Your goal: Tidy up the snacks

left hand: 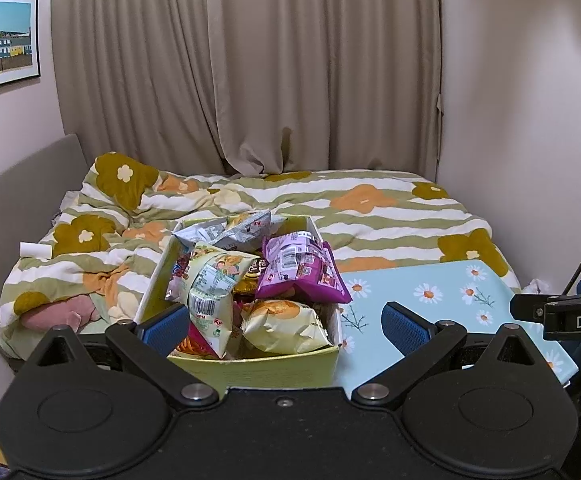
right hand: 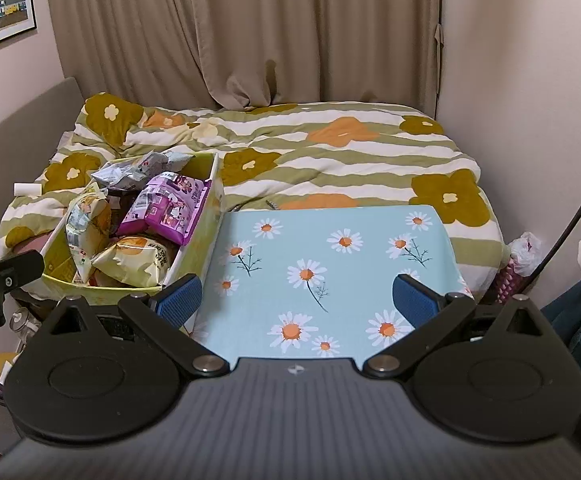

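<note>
A yellow-green cardboard box (left hand: 274,364) stands on the bed, heaped with snack bags: a purple bag (left hand: 302,268), a pale yellow bag (left hand: 210,284), a cream bag (left hand: 282,324) and grey bags (left hand: 226,232) at the back. The box (right hand: 210,216) and purple bag (right hand: 166,208) also show at the left in the right wrist view. My left gripper (left hand: 284,324) is open and empty, just in front of the box. My right gripper (right hand: 296,300) is open and empty over the light blue daisy-print board (right hand: 330,240).
The daisy board (left hand: 430,304) lies to the right of the box on a striped flower quilt (right hand: 330,152). Beige curtains (left hand: 250,60) hang behind the bed. A wall (right hand: 530,80) is close on the right. A black cable (right hand: 578,216) hangs at the right.
</note>
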`<state>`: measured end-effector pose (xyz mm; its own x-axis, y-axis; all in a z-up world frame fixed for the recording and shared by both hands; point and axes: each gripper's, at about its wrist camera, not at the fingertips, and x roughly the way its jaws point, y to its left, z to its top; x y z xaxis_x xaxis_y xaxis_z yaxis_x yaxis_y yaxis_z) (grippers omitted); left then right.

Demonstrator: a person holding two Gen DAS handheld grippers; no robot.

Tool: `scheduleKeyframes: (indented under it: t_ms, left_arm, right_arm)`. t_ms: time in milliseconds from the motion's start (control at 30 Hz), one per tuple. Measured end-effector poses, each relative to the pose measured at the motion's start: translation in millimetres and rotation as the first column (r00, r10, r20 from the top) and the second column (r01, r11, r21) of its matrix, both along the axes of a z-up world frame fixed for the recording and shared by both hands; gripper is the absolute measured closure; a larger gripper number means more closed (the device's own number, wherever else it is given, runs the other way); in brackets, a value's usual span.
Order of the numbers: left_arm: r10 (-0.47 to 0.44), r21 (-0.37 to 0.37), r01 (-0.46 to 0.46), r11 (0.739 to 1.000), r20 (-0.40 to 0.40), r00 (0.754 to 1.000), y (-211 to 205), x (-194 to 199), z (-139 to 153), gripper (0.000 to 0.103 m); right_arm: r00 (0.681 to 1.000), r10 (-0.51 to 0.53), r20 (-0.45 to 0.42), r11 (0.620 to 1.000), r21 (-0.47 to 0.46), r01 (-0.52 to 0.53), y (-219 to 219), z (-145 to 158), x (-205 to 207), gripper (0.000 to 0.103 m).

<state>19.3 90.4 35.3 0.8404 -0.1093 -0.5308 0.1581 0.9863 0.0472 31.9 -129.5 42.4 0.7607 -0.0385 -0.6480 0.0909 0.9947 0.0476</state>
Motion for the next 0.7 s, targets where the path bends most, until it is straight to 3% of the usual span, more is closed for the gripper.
scheduleKeyframes:
  t_ms: [700]
  left_arm:
    - [0.048, -0.001, -0.048, 0.999, 0.035, 0.998, 7.3, -6.5, 1.8, 0.0]
  right_arm:
    - [1.0, -0.01, 0.005, 1.0, 0.001, 0.01, -0.1, 0.1, -1.3, 0.0]
